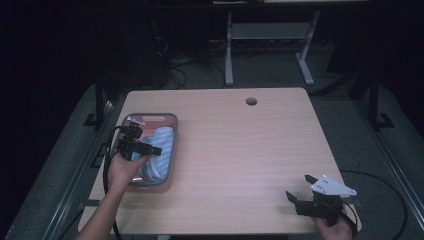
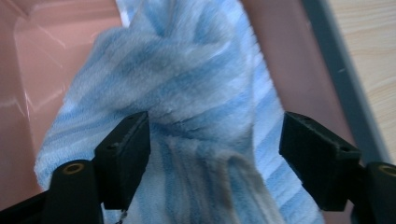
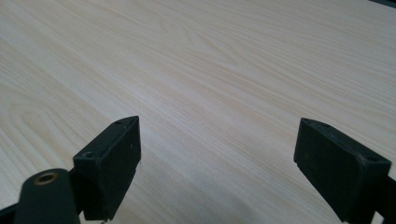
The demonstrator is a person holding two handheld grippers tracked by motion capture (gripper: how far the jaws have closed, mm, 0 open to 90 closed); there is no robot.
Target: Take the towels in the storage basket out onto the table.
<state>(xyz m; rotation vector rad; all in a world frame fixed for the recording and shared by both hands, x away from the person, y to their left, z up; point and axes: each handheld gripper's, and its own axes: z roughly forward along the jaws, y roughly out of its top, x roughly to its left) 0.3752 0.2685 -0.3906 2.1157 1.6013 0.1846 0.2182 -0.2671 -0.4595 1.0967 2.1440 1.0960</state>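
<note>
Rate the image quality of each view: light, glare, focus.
High view: dim, with the surroundings nearly black; the lit table is legible, while the tray and the left tongs lack detail. Left gripper view: bright; the striped cloth is soft, and pale streaks of glare mark the tray's pink wall. Right gripper view: evenly lit wood grain, with the right tongs slightly blurred.

The blue-and-white striped towel (image 1: pixel 159 150) lies bunched in the grey-rimmed basin (image 1: pixel 172 145), which sits near the left edge of my table (image 1: pixel 250 150). It is soft and fleecy, its stripes running in pale and deeper blue, and it is crumpled into a rising fold rather than spread flat. Up close, the towel (image 2: pixel 187 93) heaps against the basin's pinkish inner wall (image 2: pixel 28 70), filling most of the basin's right half.
</note>
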